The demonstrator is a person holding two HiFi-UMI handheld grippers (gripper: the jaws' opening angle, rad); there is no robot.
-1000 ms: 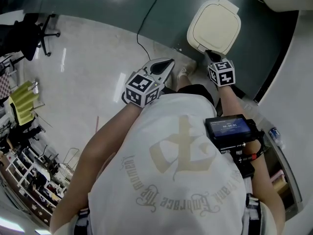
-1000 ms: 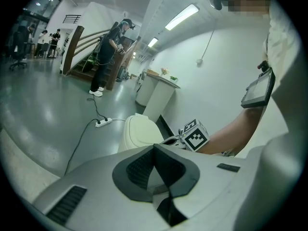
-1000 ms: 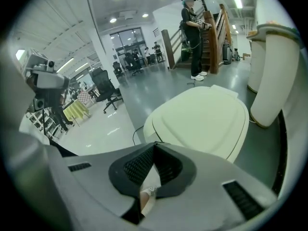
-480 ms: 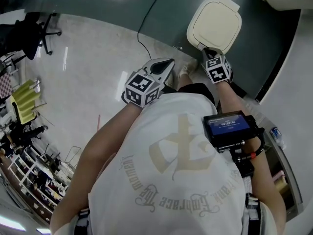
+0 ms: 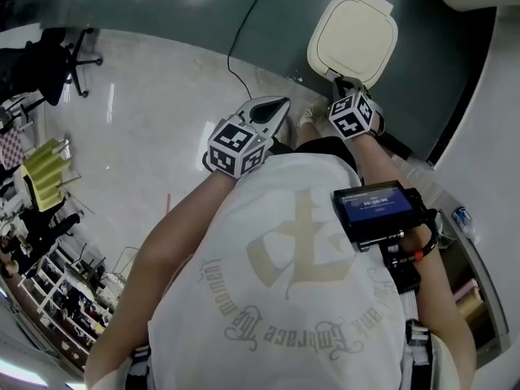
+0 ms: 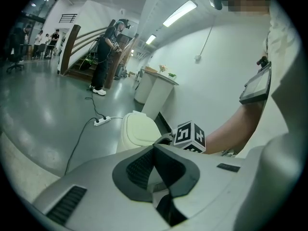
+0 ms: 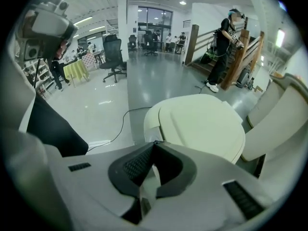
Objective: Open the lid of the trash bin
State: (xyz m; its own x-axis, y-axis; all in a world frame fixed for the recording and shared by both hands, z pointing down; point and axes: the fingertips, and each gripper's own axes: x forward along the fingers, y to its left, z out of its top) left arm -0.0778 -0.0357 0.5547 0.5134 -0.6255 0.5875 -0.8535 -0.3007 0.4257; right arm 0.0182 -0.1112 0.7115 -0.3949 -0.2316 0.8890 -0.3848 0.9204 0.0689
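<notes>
The trash bin (image 5: 353, 37) is seen standing on the dark band of floor at the far right of the head view, its cream lid (image 7: 202, 124) lying flat and closed. The right gripper (image 5: 341, 84) is held just at the bin's near edge, with its marker cube (image 5: 351, 114) behind it. Whether the tip touches the bin cannot be told. In the right gripper view the jaws are pressed together at the tip, with nothing held between them, and they are pointed at the front of the lid.

The left gripper (image 5: 280, 104) is held well to the left of the bin, over the pale floor. In the left gripper view its jaws are likewise closed tip to tip and empty. The bin (image 6: 137, 131) and the right gripper's cube (image 6: 190, 136) are seen beyond them.

A black cable (image 5: 240, 35) is run across the floor left of the bin to a power strip (image 6: 102, 121). A small screen (image 5: 374, 210) is worn on the person's right forearm. Farther off, an office chair (image 7: 114, 57) and a table with a yellow cloth (image 7: 77, 71) are seen at the left. A person (image 7: 224, 47) stands by a wooden staircase (image 7: 245, 57) at the far right.
</notes>
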